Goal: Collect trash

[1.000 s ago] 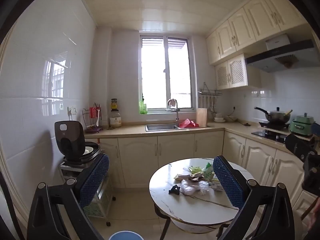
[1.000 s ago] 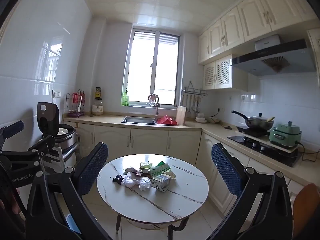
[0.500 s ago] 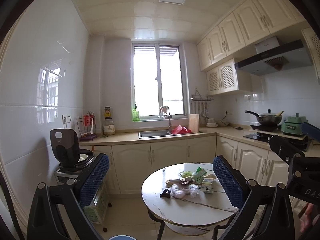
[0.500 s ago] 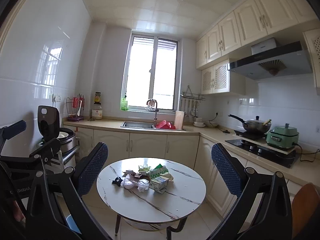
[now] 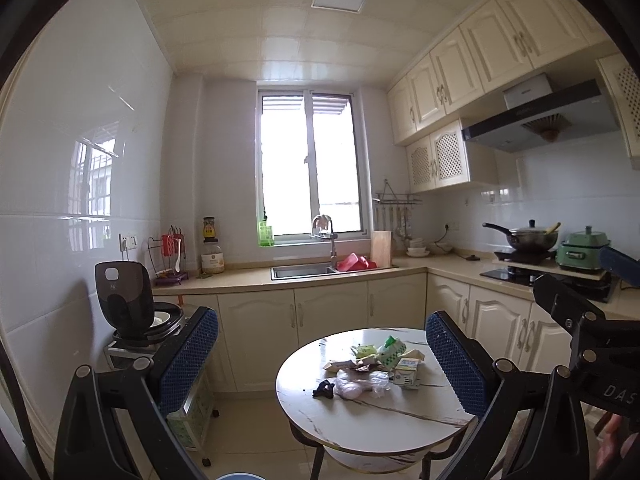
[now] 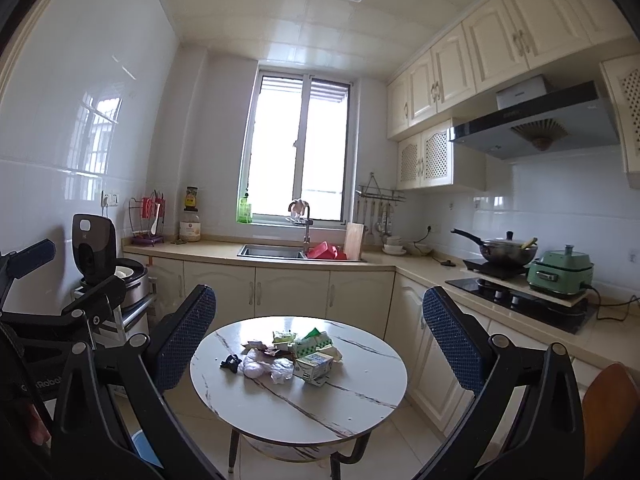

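Looking along the left wrist camera, we see our left gripper (image 5: 320, 360) held in the air with its blue-padded fingers (image 5: 188, 356) spread wide and nothing between them. Beyond them stands a round marble-topped table (image 5: 360, 420). The trash pile (image 5: 372, 366) sits on its far half, toward the right edge: a crumpled plastic bag (image 5: 360, 384), a small carton (image 5: 406, 372), a green-and-white wrapper (image 5: 390, 350) and a black scrap (image 5: 323, 390) nearest the left edge. A blue bin rim (image 5: 240, 476) shows at the bottom.

From the right wrist camera, our right gripper (image 6: 318, 340) is likewise spread apart and empty, well short of the table (image 6: 300, 408). Here the trash pile (image 6: 288, 356) lies near the tabletop's middle, slightly toward the far edge. Along the counter (image 6: 380, 264) behind stand a sink (image 6: 272, 251) and a green cooker (image 6: 560, 274).
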Action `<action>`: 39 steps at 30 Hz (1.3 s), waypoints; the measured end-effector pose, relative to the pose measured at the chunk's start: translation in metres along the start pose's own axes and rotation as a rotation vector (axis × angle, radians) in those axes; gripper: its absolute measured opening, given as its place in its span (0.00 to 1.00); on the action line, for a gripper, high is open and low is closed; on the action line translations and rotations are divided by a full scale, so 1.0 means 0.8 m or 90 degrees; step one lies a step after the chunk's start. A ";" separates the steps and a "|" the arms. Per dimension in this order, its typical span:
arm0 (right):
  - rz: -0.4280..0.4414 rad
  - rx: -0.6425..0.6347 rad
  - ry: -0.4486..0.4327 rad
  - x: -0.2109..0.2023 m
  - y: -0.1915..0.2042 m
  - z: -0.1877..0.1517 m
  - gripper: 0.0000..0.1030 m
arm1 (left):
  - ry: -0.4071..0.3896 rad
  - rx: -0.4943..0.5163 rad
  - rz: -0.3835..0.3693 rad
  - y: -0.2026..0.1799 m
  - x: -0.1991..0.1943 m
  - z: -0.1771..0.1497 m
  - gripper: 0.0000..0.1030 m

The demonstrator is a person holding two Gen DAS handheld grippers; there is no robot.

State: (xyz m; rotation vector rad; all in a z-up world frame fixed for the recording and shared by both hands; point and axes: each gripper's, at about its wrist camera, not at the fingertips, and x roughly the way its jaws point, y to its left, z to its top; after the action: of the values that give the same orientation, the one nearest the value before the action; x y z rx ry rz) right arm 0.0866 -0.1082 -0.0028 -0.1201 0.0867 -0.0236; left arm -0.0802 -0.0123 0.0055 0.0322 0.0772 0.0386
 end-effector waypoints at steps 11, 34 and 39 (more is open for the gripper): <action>0.000 -0.001 0.001 -0.001 0.000 -0.001 1.00 | 0.000 0.004 0.002 -0.003 0.007 -0.008 0.99; -0.001 0.000 0.000 -0.002 -0.003 -0.001 1.00 | 0.001 0.005 0.004 -0.010 0.012 -0.020 0.99; -0.001 0.002 0.000 -0.003 -0.003 -0.001 1.00 | 0.000 0.006 0.007 -0.010 0.016 -0.020 0.99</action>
State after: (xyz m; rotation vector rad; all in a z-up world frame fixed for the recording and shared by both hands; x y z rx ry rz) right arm 0.0844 -0.1109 -0.0030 -0.1175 0.0869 -0.0261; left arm -0.0684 -0.0194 -0.0119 0.0419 0.0769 0.0491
